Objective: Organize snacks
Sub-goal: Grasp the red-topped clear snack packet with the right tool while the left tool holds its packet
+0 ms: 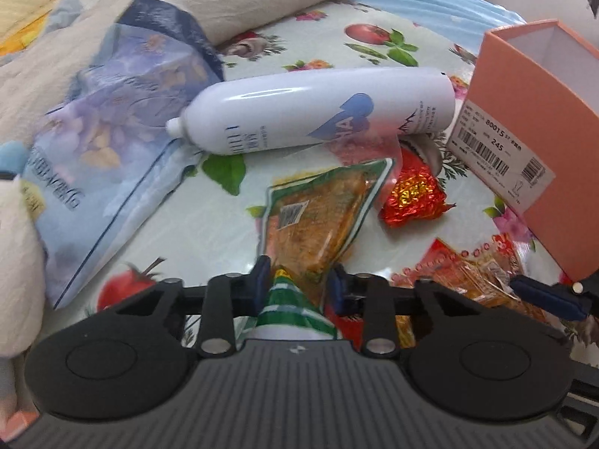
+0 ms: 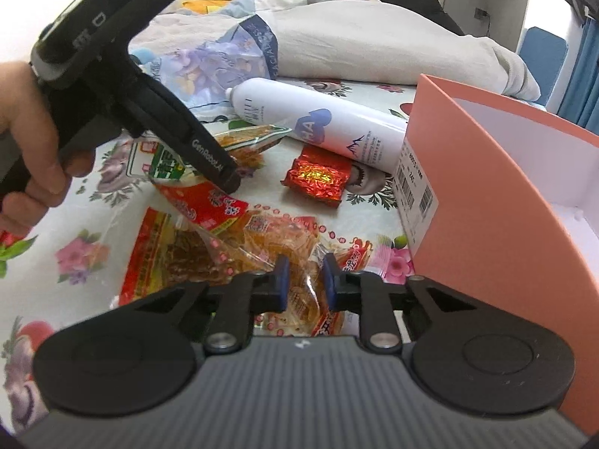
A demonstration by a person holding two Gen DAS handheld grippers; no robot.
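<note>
Gripping a green-edged snack packet (image 1: 318,217), the left gripper (image 1: 299,280) worked over a fruit-printed cloth (image 1: 209,232) beside an orange box (image 1: 531,142).

The packet's near end sat clamped between the left fingers, its body angled toward a white bottle (image 1: 318,108) lying across the cloth. The right gripper (image 2: 303,280) hovered with its jaws parted, grasping nothing, over red-wrapped snack packs (image 2: 239,239) near the box's front corner, a red foil packet (image 2: 316,177) just beyond.

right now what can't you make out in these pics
- Pink box inside: right wrist view, near wall hides its floor.
- Green-edged snack packet lower end: left wrist view, behind the left claw.
- Label print: too small to read.
</note>
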